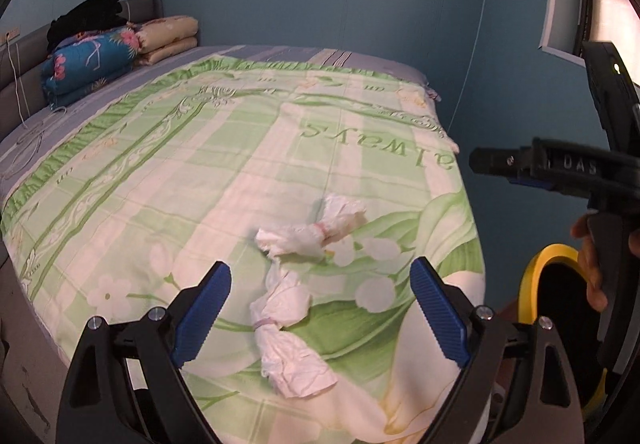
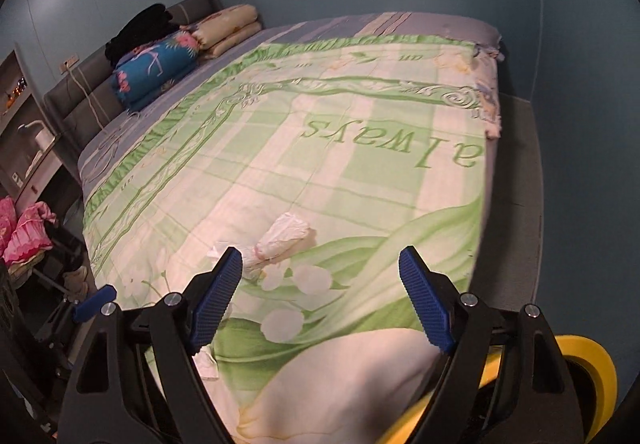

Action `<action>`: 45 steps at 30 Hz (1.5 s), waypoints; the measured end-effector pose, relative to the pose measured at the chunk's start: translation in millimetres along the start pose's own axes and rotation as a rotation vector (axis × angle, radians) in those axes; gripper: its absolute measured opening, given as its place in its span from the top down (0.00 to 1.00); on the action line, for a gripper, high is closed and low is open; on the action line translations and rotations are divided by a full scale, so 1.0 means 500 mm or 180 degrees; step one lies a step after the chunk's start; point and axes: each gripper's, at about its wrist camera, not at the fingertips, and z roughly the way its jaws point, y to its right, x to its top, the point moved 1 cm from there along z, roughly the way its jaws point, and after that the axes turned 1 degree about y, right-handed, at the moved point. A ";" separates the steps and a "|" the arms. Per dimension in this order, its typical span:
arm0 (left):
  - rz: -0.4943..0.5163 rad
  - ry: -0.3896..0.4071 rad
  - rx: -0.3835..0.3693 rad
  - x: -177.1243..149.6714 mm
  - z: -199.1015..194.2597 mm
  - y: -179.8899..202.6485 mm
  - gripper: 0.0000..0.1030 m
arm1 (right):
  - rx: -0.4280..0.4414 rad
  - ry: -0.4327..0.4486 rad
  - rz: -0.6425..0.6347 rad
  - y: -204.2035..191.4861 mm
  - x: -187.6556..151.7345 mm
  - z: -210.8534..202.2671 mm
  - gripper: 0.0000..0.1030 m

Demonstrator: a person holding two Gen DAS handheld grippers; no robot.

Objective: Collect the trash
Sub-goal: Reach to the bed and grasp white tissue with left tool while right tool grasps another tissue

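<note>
Two crumpled white tissue bundles lie on the green bedspread (image 1: 200,172). The far bundle (image 1: 316,228) lies beyond the near bundle (image 1: 288,336), which sits between my left gripper's open fingers. My left gripper (image 1: 320,308) is open and empty just above the near bundle. My right gripper (image 2: 320,296) is open and empty over the bed's near corner; the far bundle (image 2: 280,236) lies ahead of its left finger, and a scrap of the near bundle (image 2: 206,362) peeks from behind that finger. A yellow-rimmed bin (image 1: 560,284) stands beside the bed, also in the right wrist view (image 2: 580,368).
Folded quilts (image 1: 92,60) and black clothes (image 1: 88,20) are stacked at the headboard. The right gripper's body (image 1: 560,168) and the hand holding it hang over the bin. Pink clothes (image 2: 24,232) and a shelf stand left of the bed. Blue walls surround the bed.
</note>
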 end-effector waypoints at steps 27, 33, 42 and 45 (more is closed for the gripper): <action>-0.0401 -0.0586 -0.0063 -0.064 0.148 -0.072 0.15 | -0.0024 -0.1088 -0.0013 -0.092 0.021 0.374 0.31; -0.0428 -0.0663 -0.0130 -0.070 0.171 -0.079 0.21 | -0.0079 -0.1218 -0.0046 -0.110 0.023 0.414 0.31; -0.0468 -0.0803 -0.0282 -0.082 0.207 -0.089 0.51 | -0.0196 -0.1393 -0.0145 -0.135 0.021 0.478 0.38; -0.0430 -0.0821 -0.0302 -0.083 0.214 -0.090 0.66 | -0.0266 -0.1411 -0.0229 -0.145 0.023 0.493 0.43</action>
